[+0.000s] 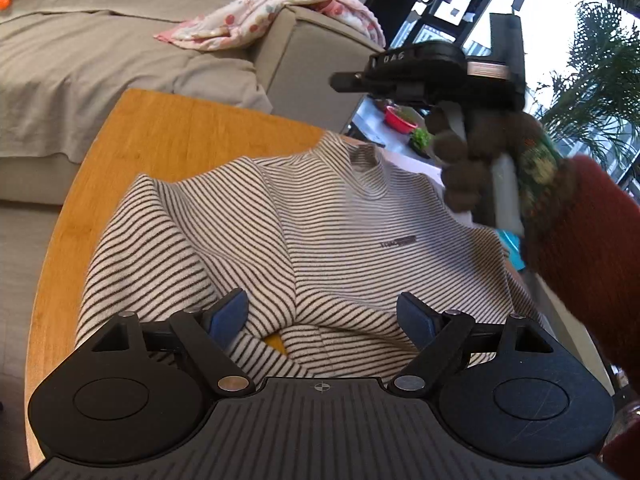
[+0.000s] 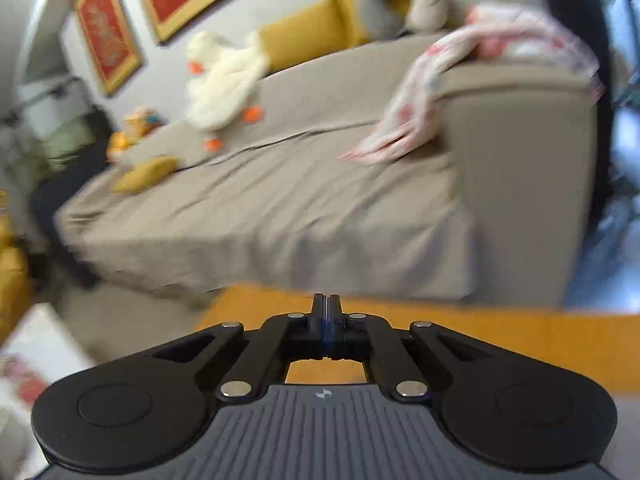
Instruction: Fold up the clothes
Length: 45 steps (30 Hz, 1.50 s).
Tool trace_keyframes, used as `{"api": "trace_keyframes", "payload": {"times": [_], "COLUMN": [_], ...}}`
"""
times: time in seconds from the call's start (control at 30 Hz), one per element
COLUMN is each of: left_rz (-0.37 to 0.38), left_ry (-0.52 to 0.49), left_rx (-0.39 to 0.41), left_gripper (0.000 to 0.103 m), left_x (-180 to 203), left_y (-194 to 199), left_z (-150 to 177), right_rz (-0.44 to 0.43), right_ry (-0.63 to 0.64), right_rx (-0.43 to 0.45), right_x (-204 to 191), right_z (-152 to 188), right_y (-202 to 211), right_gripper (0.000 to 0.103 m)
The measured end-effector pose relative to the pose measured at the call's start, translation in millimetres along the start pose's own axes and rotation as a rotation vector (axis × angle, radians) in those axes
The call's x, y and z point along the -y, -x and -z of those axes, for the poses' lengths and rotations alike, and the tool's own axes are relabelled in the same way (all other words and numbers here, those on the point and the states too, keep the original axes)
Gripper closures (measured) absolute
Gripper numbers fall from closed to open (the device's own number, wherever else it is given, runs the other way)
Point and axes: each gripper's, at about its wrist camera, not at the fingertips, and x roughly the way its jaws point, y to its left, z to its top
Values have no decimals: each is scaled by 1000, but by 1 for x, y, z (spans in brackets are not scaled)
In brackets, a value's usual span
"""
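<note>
A cream sweater with thin dark stripes (image 1: 320, 232) lies face up on a round wooden table (image 1: 168, 136), collar at the far side, its near hem rumpled. My left gripper (image 1: 324, 312) hovers open just above that hem, its blue pads (image 1: 230, 314) spread wide with nothing between them. The right gripper (image 1: 344, 80) is held in a gloved hand (image 1: 472, 160) high over the sweater's right shoulder, pointing left. In the right wrist view, which is blurred, my right gripper (image 2: 327, 312) is shut with nothing in it, above the table's far edge (image 2: 480, 320).
A grey-brown sofa (image 1: 120, 52) stands just beyond the table, with a pink patterned cloth (image 1: 260, 12) draped over its armrest and a white plush duck (image 2: 224, 80) on the seat. A window and a potted palm (image 1: 592, 80) fill the right side. A red sleeve (image 1: 580, 240) crosses the right edge.
</note>
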Motion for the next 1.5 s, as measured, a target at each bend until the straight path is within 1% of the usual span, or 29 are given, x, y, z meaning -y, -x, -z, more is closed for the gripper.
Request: {"api": "trace_keyframes", "payload": {"times": [0.07, 0.13, 0.23, 0.27, 0.3, 0.33, 0.37, 0.4, 0.47, 0.5, 0.53, 0.57, 0.6, 0.63, 0.73, 0.8, 0.87, 0.93, 0.97, 1.03, 1.1, 1.27, 1.33, 1.37, 1.4, 1.43, 1.47, 1.5], "left_rz": [-6, -18, -73, -79, -85, -92, -99, -106, -110, -100, -91, -85, -79, -76, -59, -47, -36, -44, -53, -77, -98, -141, -141, -142, -142, -143, -143, -144], "left_ry": [1, 2, -7, -3, 1, 3, 4, 4, -10, -22, -33, -41, -48, -51, -29, -1, 26, 48, 52, 53, 56, 79, 88, 92, 97, 102, 106, 111], "left_rx": [4, 9, 15, 15, 16, 15, 14, 15, 27, 35, 39, 39, 38, 35, 17, 5, -8, -24, -32, -44, -54, -73, -69, -66, -64, -62, -60, -57], "left_gripper": [17, 17, 17, 17, 17, 17, 17, 16, 11, 8, 8, 8, 8, 7, 7, 5, 5, 5, 5, 4, 4, 3, 3, 3, 3, 3, 3, 3], "left_x": [-1, -1, 0, 0, 1, 3, 6, 9, 21, 28, 34, 40, 47, 53, 66, 73, 80, 87, 90, 97, 102, 102, 98, 96, 94, 92, 90, 89], "left_y": [1, 1, -2, -2, -2, -2, -1, 0, 5, 7, 9, 8, 8, 6, -2, -9, -15, -21, -24, -28, -29, -30, -26, -24, -23, -21, -19, -18], "left_z": [1, 1, -2, -3, -4, -5, -6, -7, -7, -7, -7, -6, -6, -5, -5, -4, -2, -2, -3, -2, -1, 4, 5, 6, 6, 7, 7, 8], "right_rz": [53, 16, -60, -69, -46, -12, 44, 80, 84, 73, 38, 3, -21, -24, -9, -9, -28, -71, -104, -179, -245, -357, -389, -380, -371, -354, -321, -292], "right_ry": [29, 75, 140, 167, 202, 232, 245, 227, 132, 76, 7, -63, -132, -199, -459, -679, -903, -1096, -1172, -1305, -1404, -1542, -1542, -1503, -1464, -1417, -1356, -1288], "right_rx": [2, -26, -88, -113, -145, -177, -205, -216, -192, -175, -149, -123, -98, -73, 2, 40, 67, 74, 71, 63, 66, 69, 87, 106, 124, 144, 166, 190], "right_x": [8, 9, 9, 9, 8, 9, 13, 19, 36, 45, 58, 71, 85, 101, 160, 207, 250, 281, 291, 306, 315, 329, 333, 335, 336, 337, 336, 333], "right_z": [0, 12, 37, 47, 58, 69, 80, 85, 86, 86, 87, 88, 90, 94, 117, 146, 181, 214, 228, 249, 264, 275, 270, 262, 253, 243, 230, 217], "right_y": [4, 17, 39, 45, 50, 51, 49, 52, 71, 85, 104, 124, 144, 165, 225, 253, 269, 269, 263, 247, 226, 175, 160, 158, 156, 157, 161, 168], "right_gripper": [98, 98, 97, 94, 90, 80, 73, 74, 72, 71, 65, 55, 50, 47, 47, 47, 47, 47, 47, 44, 44, 44, 44, 46, 52, 66, 77, 81]}}
